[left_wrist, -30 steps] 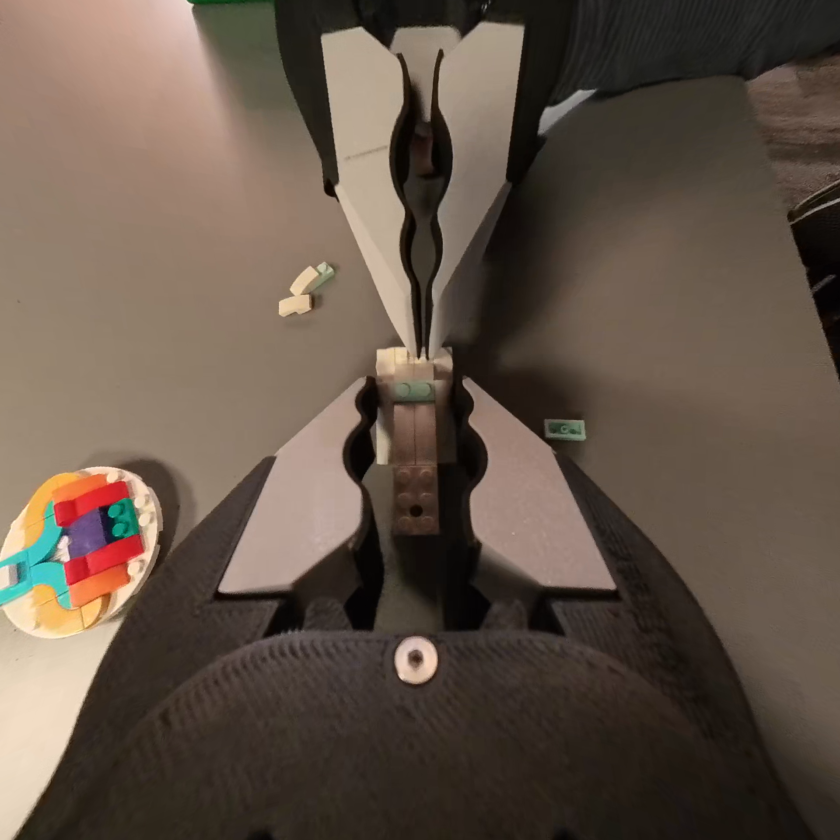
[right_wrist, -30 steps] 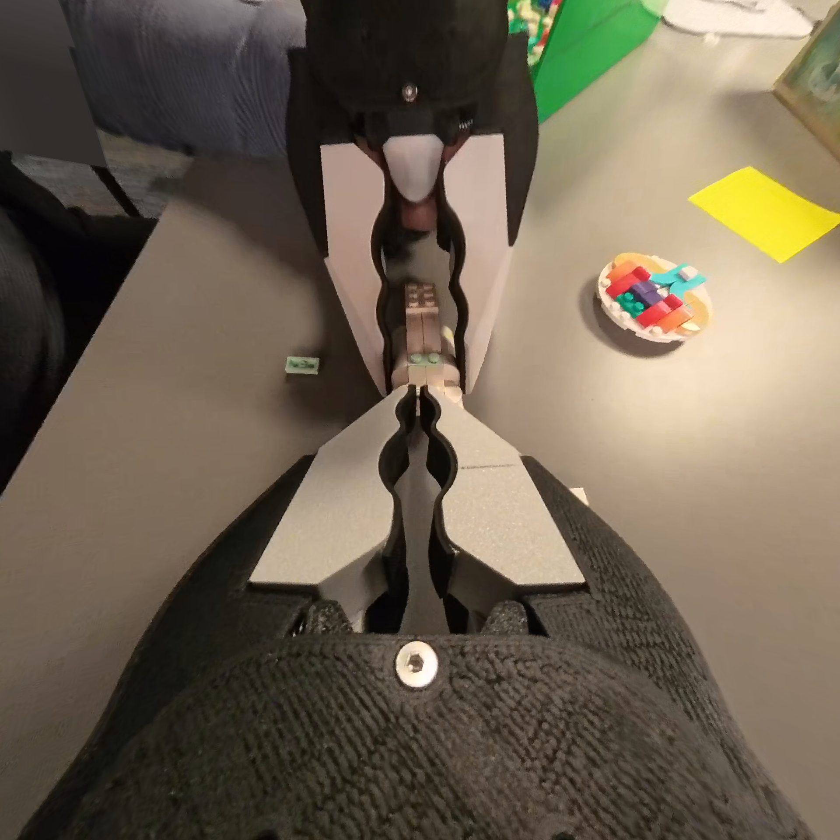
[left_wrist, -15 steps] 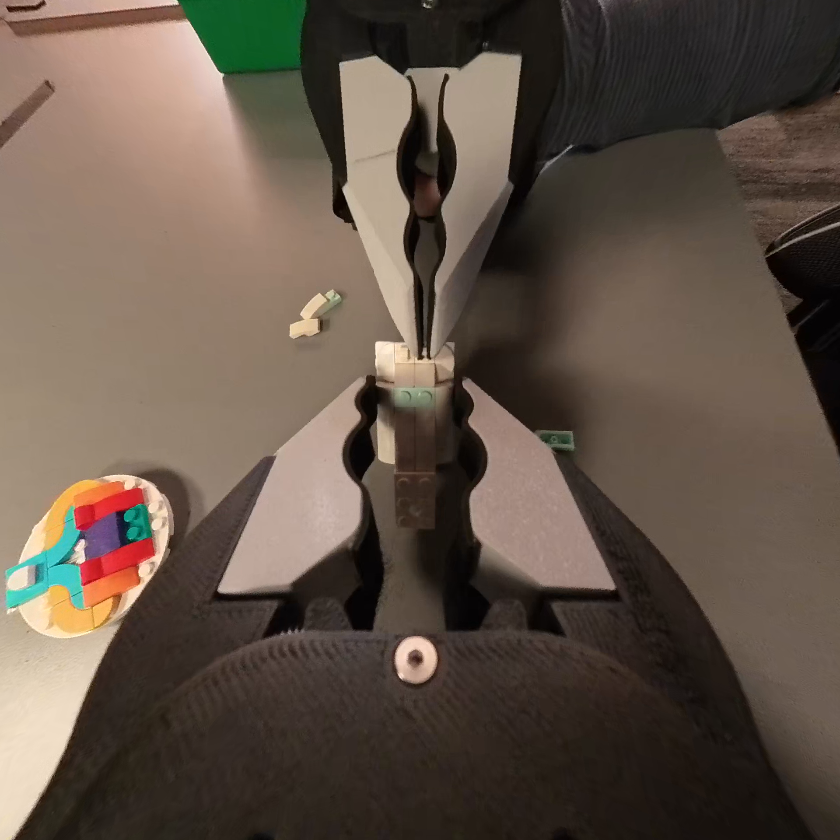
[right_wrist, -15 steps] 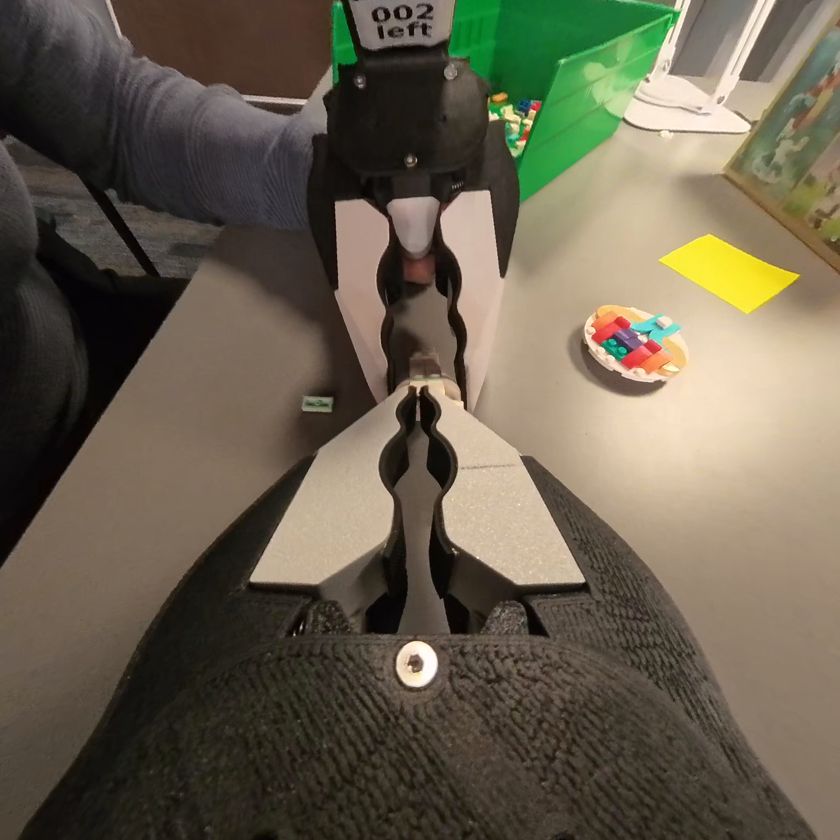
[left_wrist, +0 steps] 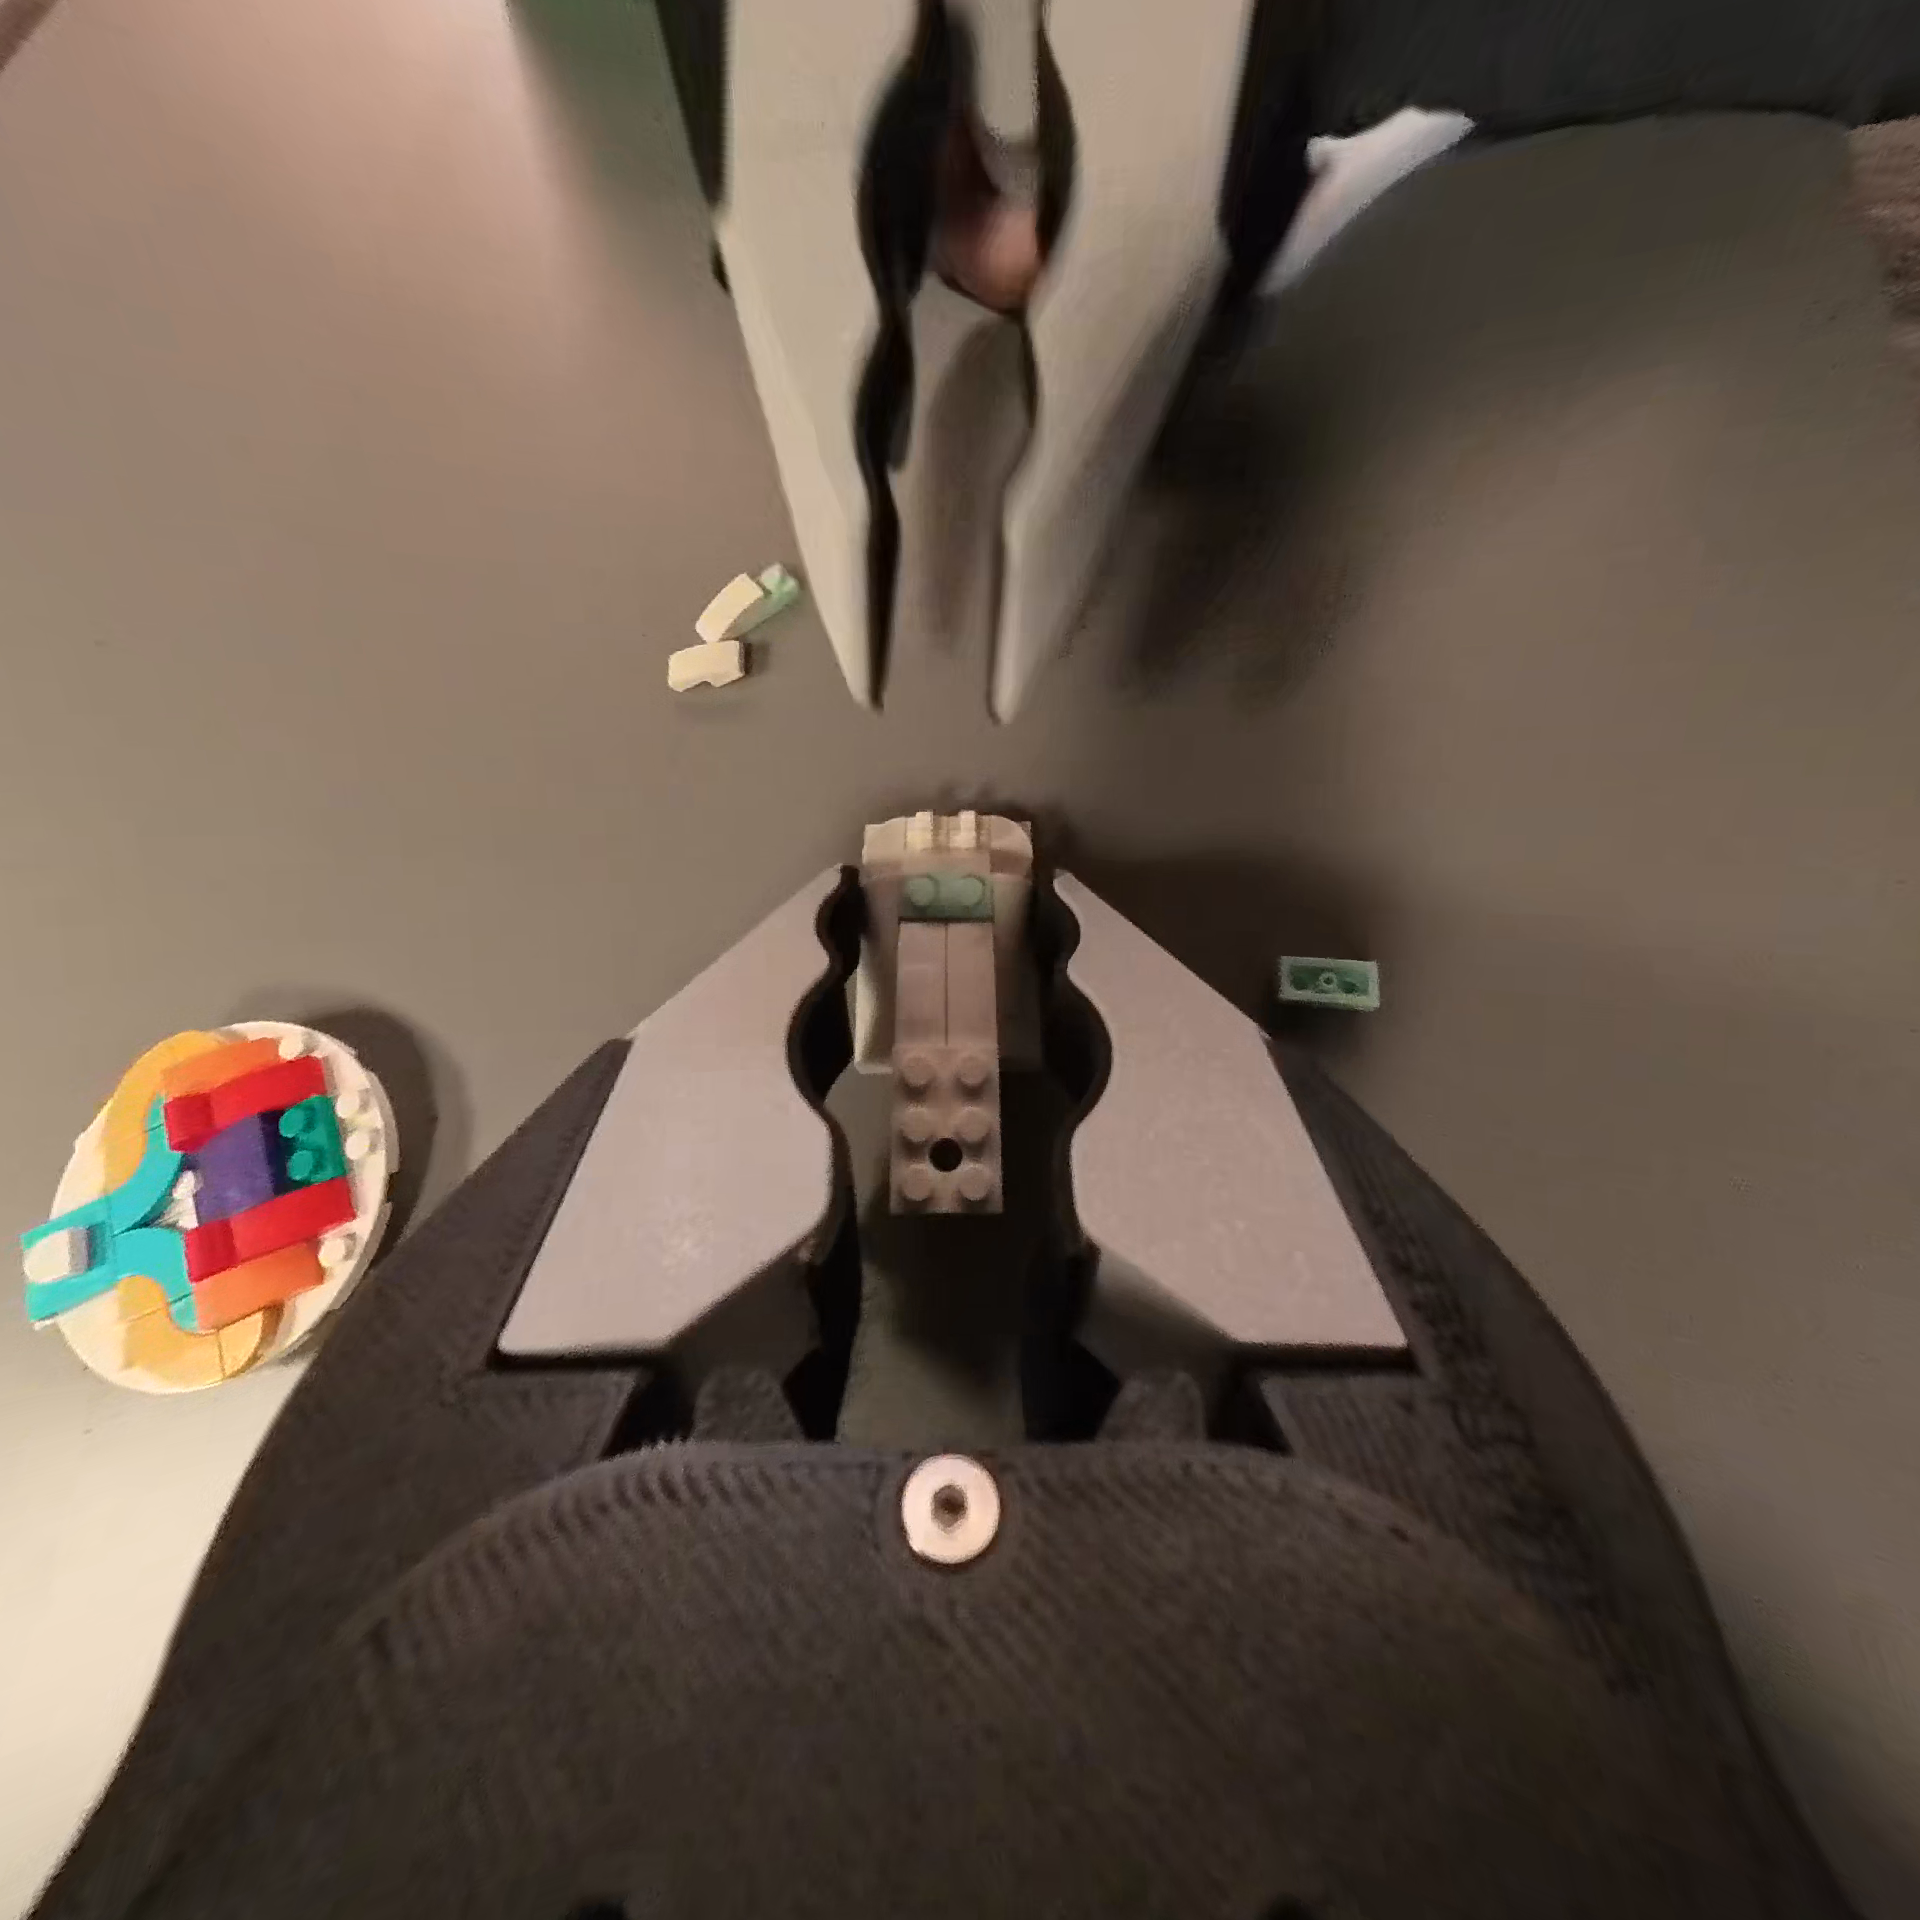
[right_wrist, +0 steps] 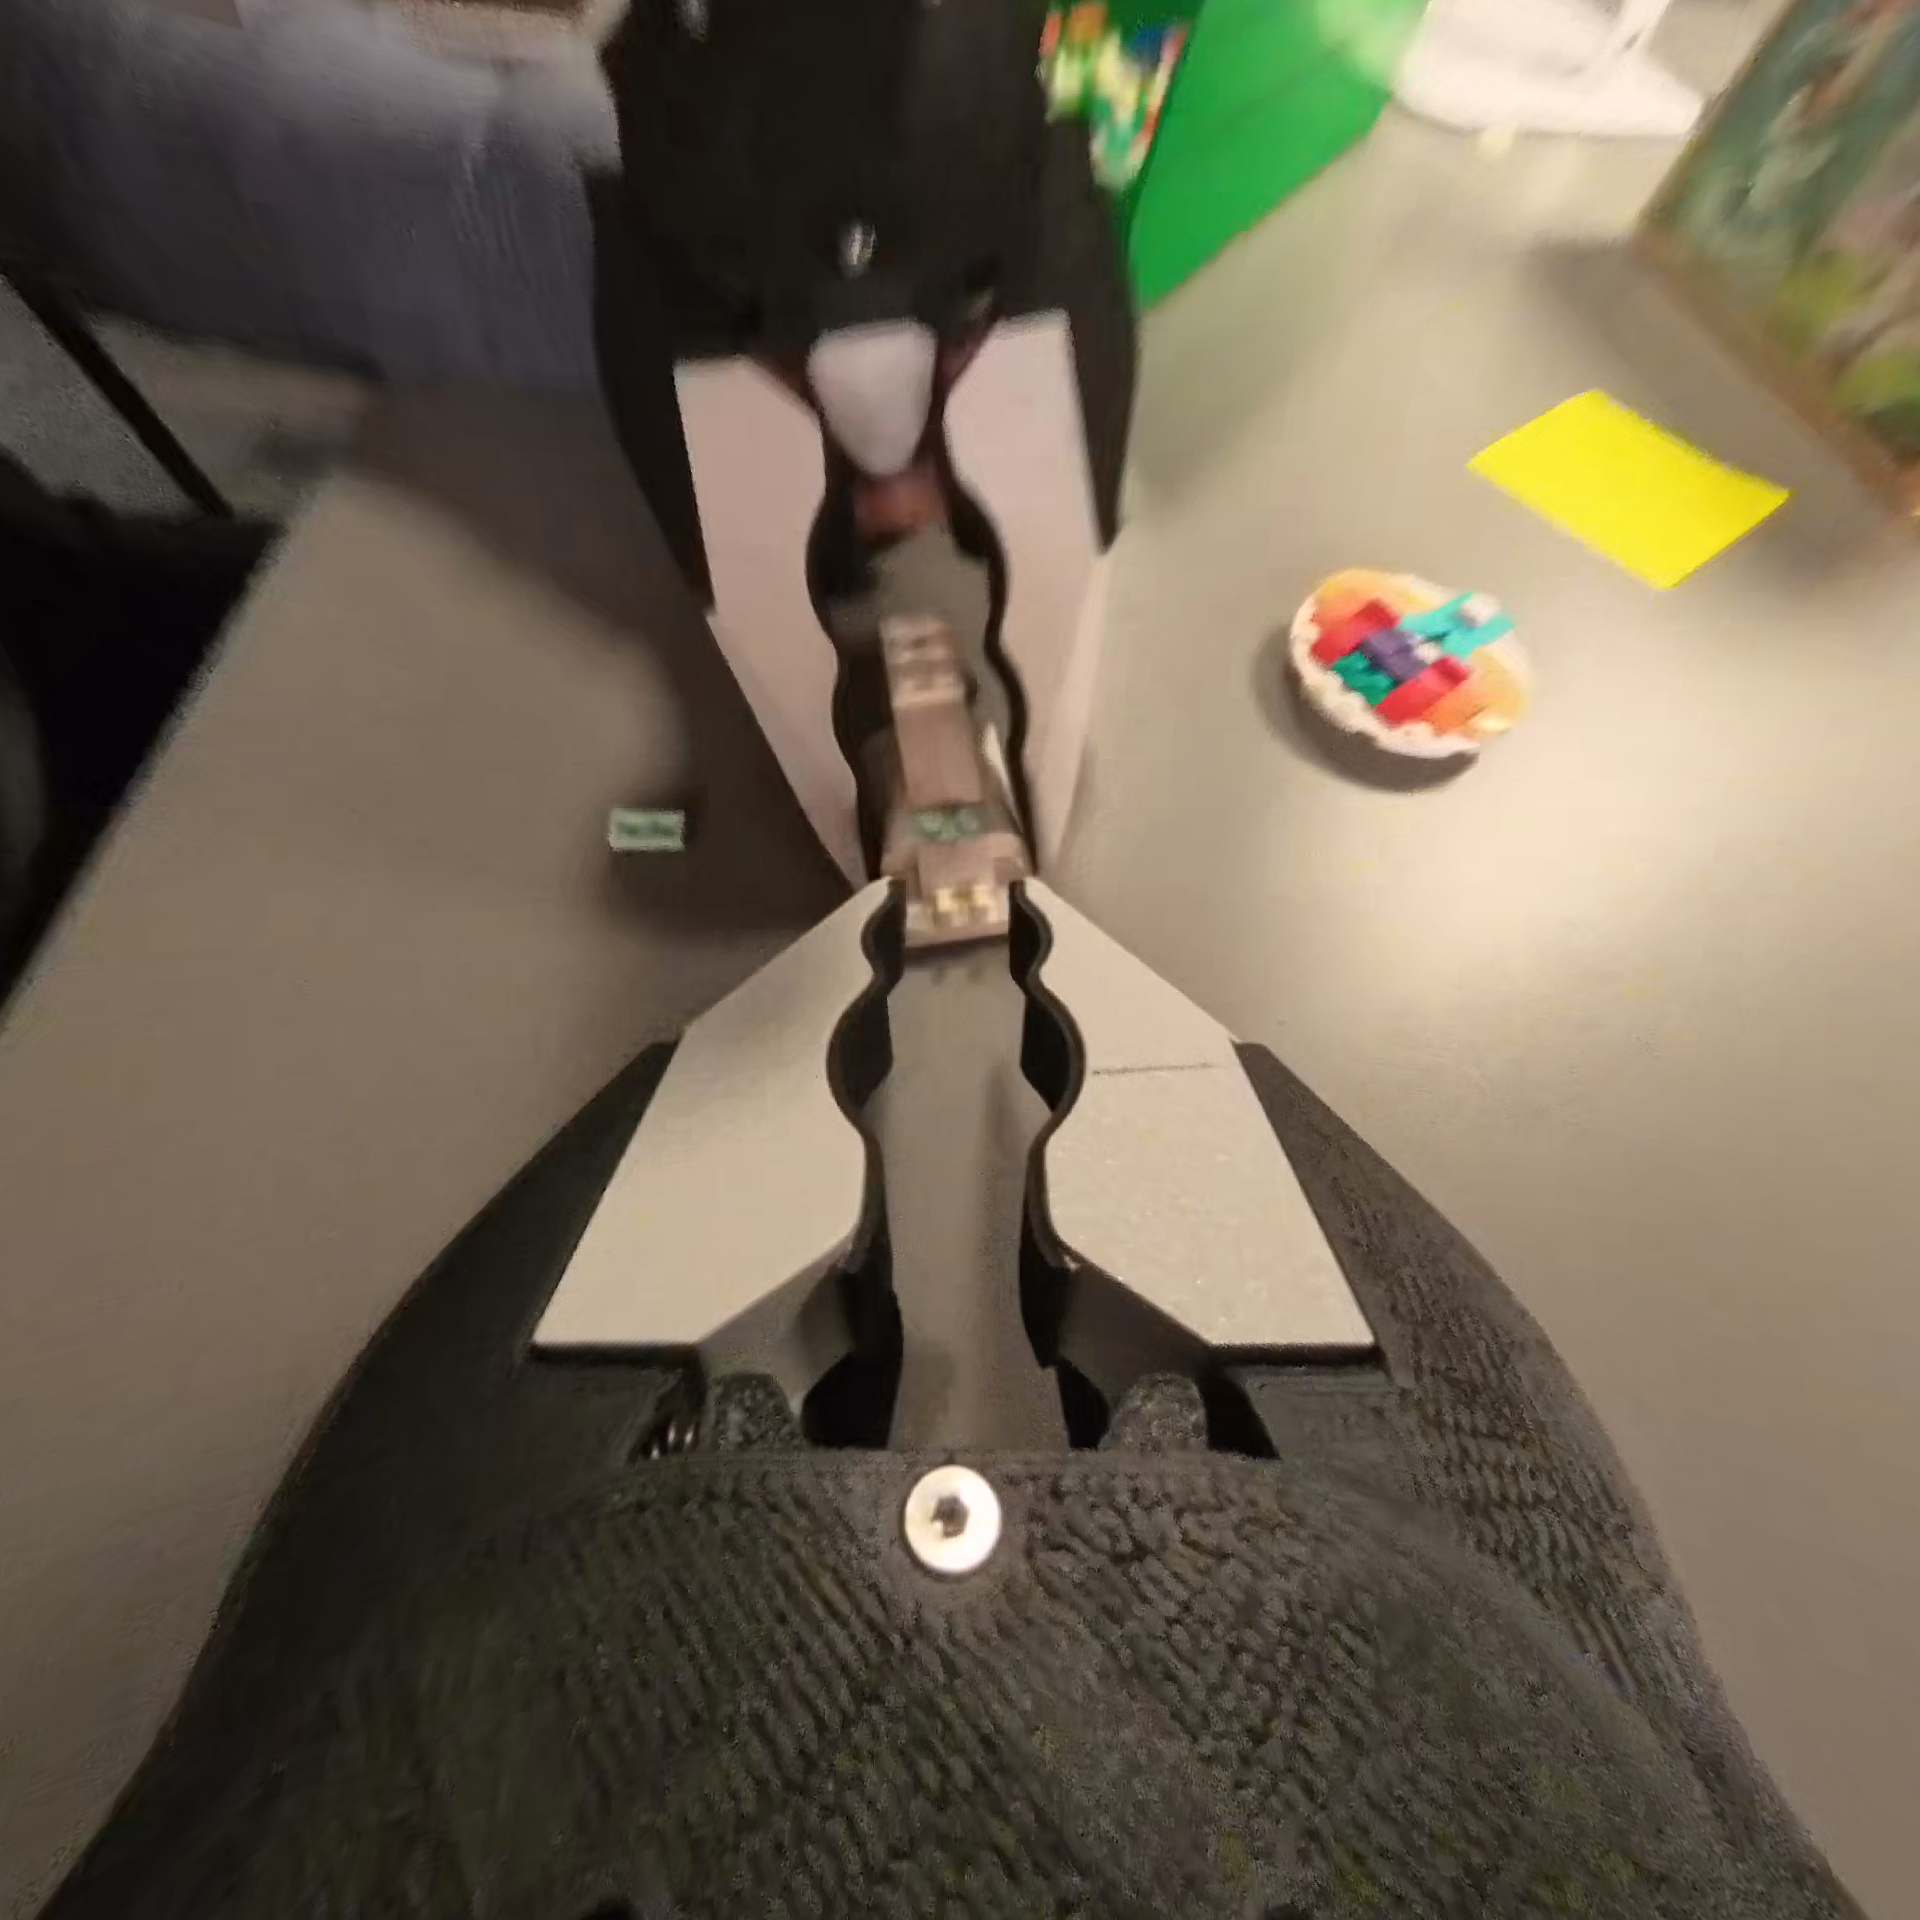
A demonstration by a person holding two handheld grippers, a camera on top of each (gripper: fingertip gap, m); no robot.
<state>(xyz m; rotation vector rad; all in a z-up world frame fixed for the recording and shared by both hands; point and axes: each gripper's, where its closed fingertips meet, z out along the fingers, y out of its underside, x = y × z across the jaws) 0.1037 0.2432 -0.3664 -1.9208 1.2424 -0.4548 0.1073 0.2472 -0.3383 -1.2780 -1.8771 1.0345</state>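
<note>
My left gripper is shut on a small grey and cream brick assembly with a mint plate on top, and holds it just above the grey table. My right gripper is open and empty, and faces the left one. Its tips stand just off the cream end of the assembly. In the left wrist view the right gripper shows blurred, with a clear gap between its fingers and a gap to the assembly. The left gripper's pale fingers flank the assembly in the right wrist view.
A round white plate build with red, orange and teal bricks lies left of the left gripper and also shows in the right wrist view. Loose cream bricks and a mint plate lie nearby. A green bin and a yellow note sit farther off.
My right gripper was shut on the cream end of the assembly; it has opened, let go and drawn back a little. My left gripper still holds the assembly.
</note>
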